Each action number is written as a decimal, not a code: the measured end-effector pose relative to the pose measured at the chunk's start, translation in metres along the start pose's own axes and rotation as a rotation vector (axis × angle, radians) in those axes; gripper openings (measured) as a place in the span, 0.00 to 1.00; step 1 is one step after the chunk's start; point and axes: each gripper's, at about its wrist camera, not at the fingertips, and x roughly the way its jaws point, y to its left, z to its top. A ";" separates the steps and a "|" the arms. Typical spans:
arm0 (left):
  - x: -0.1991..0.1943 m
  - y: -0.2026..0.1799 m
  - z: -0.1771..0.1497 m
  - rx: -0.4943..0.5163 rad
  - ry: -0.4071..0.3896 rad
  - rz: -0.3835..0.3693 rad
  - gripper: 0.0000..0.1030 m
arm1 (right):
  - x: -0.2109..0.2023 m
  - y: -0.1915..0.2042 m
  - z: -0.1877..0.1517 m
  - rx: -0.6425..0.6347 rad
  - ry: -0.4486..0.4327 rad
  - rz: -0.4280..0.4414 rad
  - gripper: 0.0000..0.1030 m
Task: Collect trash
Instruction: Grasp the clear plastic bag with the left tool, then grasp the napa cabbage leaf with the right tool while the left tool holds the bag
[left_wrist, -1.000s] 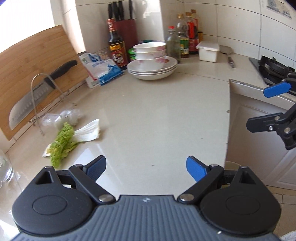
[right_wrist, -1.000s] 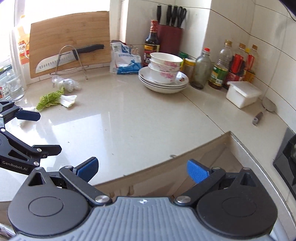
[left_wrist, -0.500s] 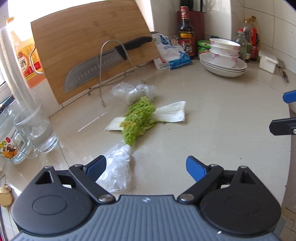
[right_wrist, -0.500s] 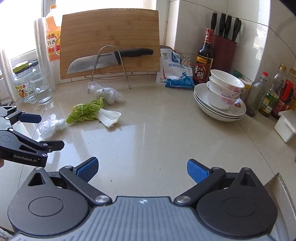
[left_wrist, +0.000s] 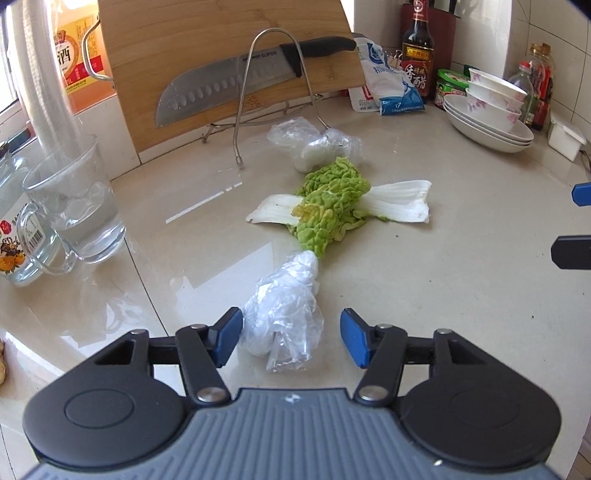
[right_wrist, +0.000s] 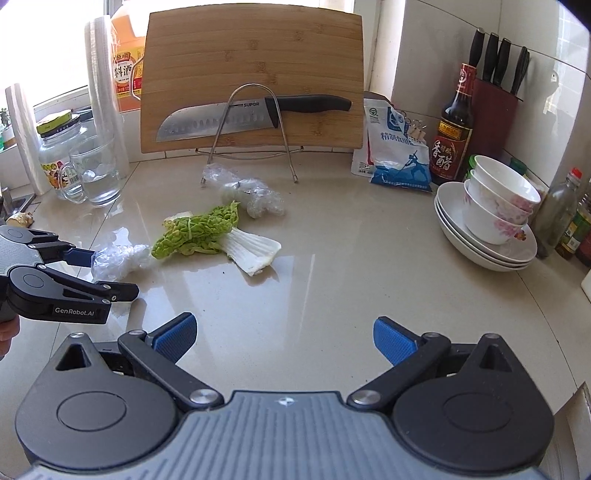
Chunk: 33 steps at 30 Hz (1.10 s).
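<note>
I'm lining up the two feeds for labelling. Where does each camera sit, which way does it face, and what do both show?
Left wrist: on the left gripper, angled down at the counter; its jaws are closing around a crumpled plastic bag, the right pad not yet touching; the right gripper's tips show at the right edge.
Right wrist: on the right gripper, open over bare countertop, facing the cutting board; the left gripper is at the left edge.
Shared: bag, cabbage leaf, knife, bowls.

Cabbage leaf (left_wrist: 332, 206) between two plastic wads (left_wrist: 284, 314).
</note>
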 end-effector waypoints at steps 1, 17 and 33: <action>0.001 0.002 0.000 -0.005 0.000 -0.002 0.51 | 0.003 0.001 0.002 -0.003 0.001 0.007 1.00; -0.011 0.019 0.010 -0.062 -0.023 -0.021 0.27 | 0.040 0.015 0.031 -0.083 0.003 0.077 1.00; -0.035 0.038 0.009 -0.125 -0.042 0.020 0.27 | 0.098 0.070 0.093 -0.246 -0.019 0.227 0.86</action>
